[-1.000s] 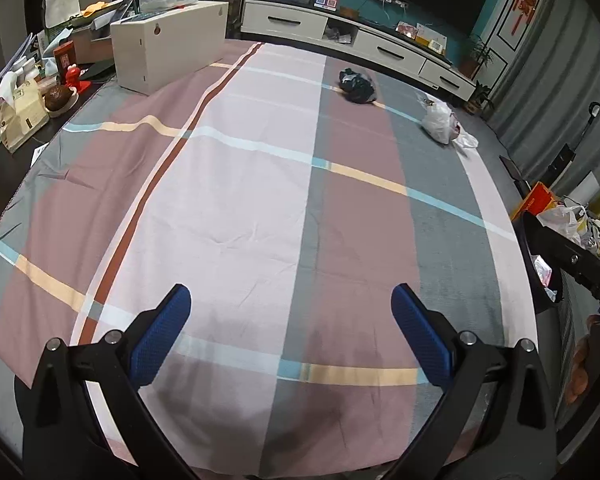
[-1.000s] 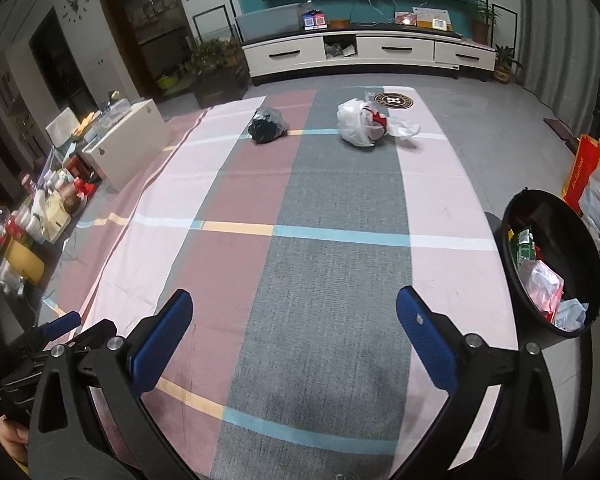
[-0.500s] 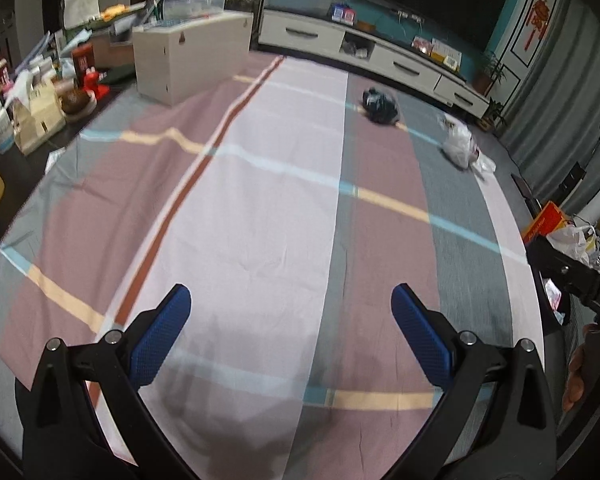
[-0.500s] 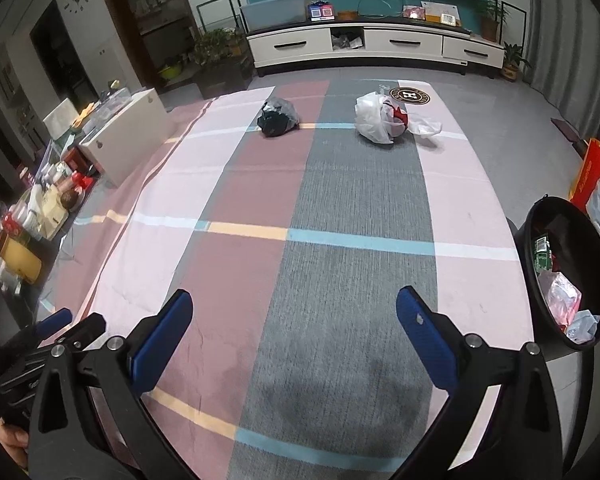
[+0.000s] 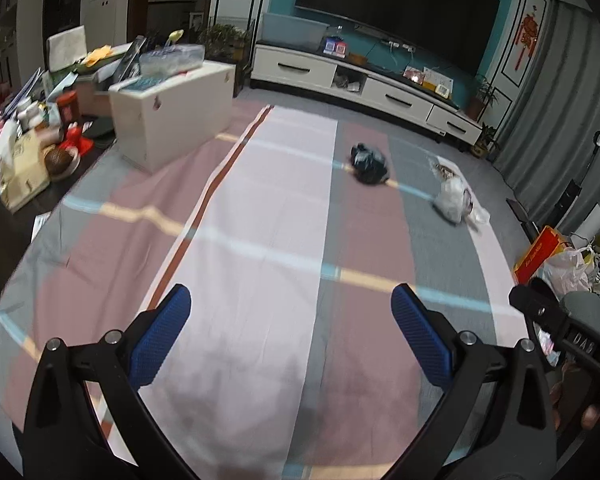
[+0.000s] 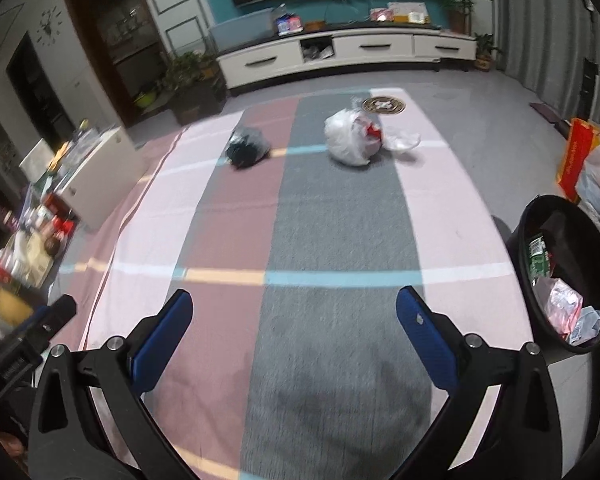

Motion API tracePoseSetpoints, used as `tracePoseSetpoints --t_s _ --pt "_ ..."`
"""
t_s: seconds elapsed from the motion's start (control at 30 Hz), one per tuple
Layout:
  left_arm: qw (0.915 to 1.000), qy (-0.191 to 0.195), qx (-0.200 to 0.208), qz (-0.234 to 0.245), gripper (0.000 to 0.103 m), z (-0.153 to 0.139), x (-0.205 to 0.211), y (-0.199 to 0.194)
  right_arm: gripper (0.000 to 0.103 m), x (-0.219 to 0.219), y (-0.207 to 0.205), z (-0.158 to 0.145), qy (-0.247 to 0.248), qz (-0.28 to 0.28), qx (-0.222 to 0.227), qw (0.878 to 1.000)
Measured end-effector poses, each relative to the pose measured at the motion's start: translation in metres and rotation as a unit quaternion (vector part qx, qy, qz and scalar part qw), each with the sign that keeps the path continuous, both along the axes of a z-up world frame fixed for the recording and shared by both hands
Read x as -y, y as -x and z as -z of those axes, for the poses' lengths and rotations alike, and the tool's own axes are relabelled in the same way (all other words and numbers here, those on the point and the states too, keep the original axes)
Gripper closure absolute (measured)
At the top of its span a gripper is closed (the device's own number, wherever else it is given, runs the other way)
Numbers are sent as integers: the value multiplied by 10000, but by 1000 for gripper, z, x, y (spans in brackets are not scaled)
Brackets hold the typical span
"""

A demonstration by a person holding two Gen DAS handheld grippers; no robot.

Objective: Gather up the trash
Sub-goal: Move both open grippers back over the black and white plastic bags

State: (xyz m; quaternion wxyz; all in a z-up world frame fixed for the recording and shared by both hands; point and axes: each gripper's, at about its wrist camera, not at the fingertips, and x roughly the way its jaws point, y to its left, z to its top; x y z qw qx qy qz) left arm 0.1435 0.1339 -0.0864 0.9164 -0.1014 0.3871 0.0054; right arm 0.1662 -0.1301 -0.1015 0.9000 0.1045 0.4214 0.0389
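**Operator:** Since both bags lie far ahead, which claw leads?

**Technician:** Judged from the two views, the right claw [image 6: 293, 332]. Its camera places the white bag [image 6: 350, 140] in the upper centre of the frame, slightly right of the claw's midline, and the black bag [image 6: 247, 148] upper centre-left. Both rest on the striped sheet [image 6: 332, 220] spread over the floor, apart from each other and well apart from the claw.

**Operator:** And the left claw [image 5: 290, 330]?

**Technician:** Its view puts the black bag [image 5: 368, 164] upper right of centre and the white bag [image 5: 454, 198] further right. The left claw therefore suits the black bag. Neither bag shows a clear long axis; the white one trails a loose flap toward the frame's right.

**Operator:** Claw state?

**Technician:** Both stand spread wide with nothing between the fingers.

**Operator:** What does one view add?

**Technician:** Only the right view shows the black bin [image 6: 564, 272], at the right edge, partly filled. The left view shows the white box [image 5: 172, 116] and clutter at upper left more plainly.
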Motion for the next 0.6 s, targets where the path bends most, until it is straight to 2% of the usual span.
tracePoseSetpoints --t_s 0.13,0.27,0.43,0.6 --pt "9998 5 154 86 3 -10 3 -15 3 4 -10 -2 65 166 74 9998" --pt "9997 1 124 189 3 -15 10 -31 3 5 -19 0 139 237 82 9996" --pt "9987 -181 326 349 3 -32 25 -50 3 8 -31 1 124 291 125 9994" --pt "9975 -254 349 564 3 -34 42 -66 3 14 -41 -2 159 347 195 9991"
